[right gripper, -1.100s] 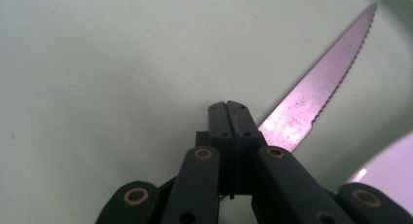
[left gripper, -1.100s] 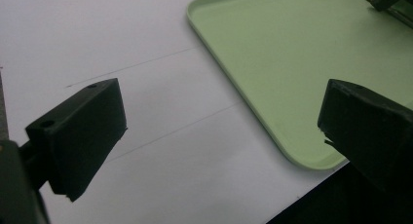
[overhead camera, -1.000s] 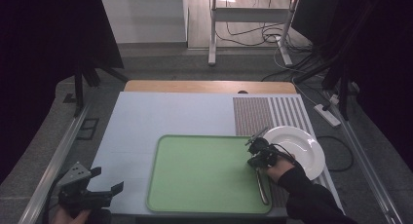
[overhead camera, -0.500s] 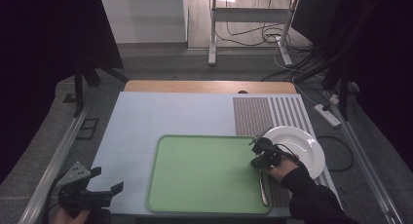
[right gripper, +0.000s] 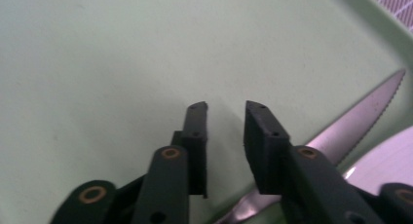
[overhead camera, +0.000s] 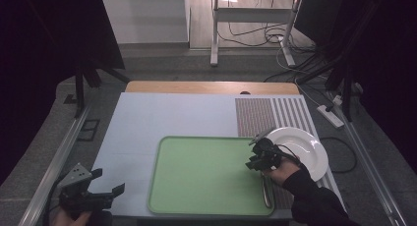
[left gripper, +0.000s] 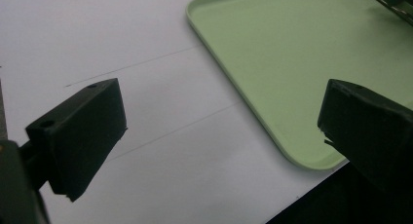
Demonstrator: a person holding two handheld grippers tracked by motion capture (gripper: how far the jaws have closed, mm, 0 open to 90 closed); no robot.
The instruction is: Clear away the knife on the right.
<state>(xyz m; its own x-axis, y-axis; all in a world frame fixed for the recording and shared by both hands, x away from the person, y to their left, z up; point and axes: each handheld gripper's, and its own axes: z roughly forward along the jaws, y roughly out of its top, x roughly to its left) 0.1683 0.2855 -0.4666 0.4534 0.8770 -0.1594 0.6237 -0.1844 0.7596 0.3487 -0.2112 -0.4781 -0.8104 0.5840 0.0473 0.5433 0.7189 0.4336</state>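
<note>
The right hand-held gripper (right gripper: 225,112) hangs low over the right-hand part of the green tray (overhead camera: 206,177), and its jaws have just been opening: they now stand a narrow gap apart with only tray floor between them, so nothing is gripped. The table knife (right gripper: 363,112) lies just to that gripper's right, along the tray's right rim and close beside the white plate (overhead camera: 307,152). In the right gripper view its serrated blade runs up and away to the right, tip pointing off beyond the jaws; in the high view the knife (overhead camera: 266,191) stretches from under the gripper back toward the person, so its long axis follows the tray's right edge. My guess at the risk: the knife sits so near the still-low jaws that drawing back carelessly could catch the blade and skid it against the rim or onto the plate, and a flat, smooth blade on a slick tray would slide easily. The left hand-held gripper (left gripper: 219,131) is wide open and empty, hovering over the pale bench (left gripper: 146,151) just off the tray's near-left corner.
</note>
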